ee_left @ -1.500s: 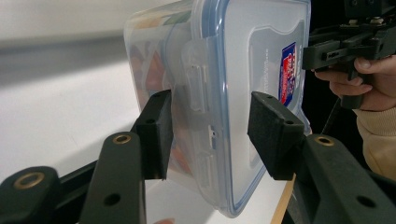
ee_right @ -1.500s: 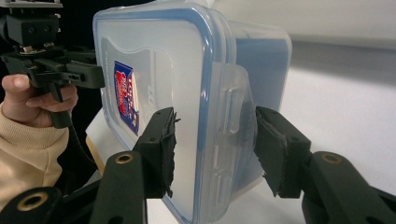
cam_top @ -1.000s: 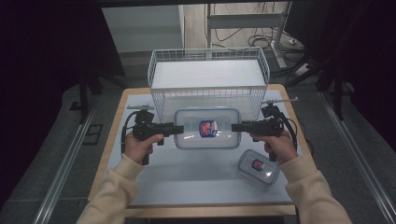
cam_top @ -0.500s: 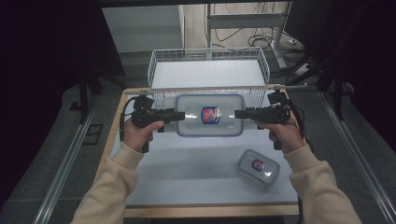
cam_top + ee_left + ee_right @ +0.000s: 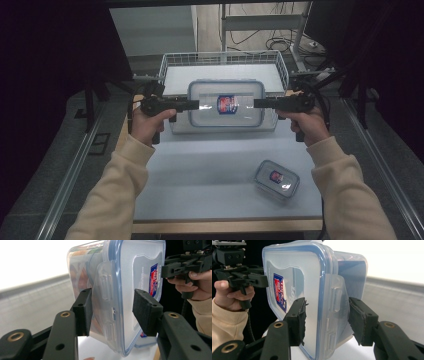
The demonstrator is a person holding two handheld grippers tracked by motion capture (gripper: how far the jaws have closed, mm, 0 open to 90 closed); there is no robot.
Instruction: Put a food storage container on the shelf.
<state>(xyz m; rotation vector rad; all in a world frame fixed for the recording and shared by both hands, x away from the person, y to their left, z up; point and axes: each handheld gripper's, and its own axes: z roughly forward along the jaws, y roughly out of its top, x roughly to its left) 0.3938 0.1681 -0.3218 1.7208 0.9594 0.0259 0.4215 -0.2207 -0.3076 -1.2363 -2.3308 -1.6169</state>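
A large clear lidded container with a blue seal and a red-and-blue label hangs level in the air, just in front of the wire basket. My left gripper is shut on its left end clasp and my right gripper on its right end clasp. In the left gripper view the jaws clamp the container at lid and base. The right gripper view has its jaws pressed on the container the same way.
A small lidded container of the same kind lies on the pale table at the front right. The white wire basket stands at the table's far edge. Dark curtains and metal rails flank the table.
Both grippers have lifted the large container off the table and carried it away from the person toward the basket. The small container has stayed in place.
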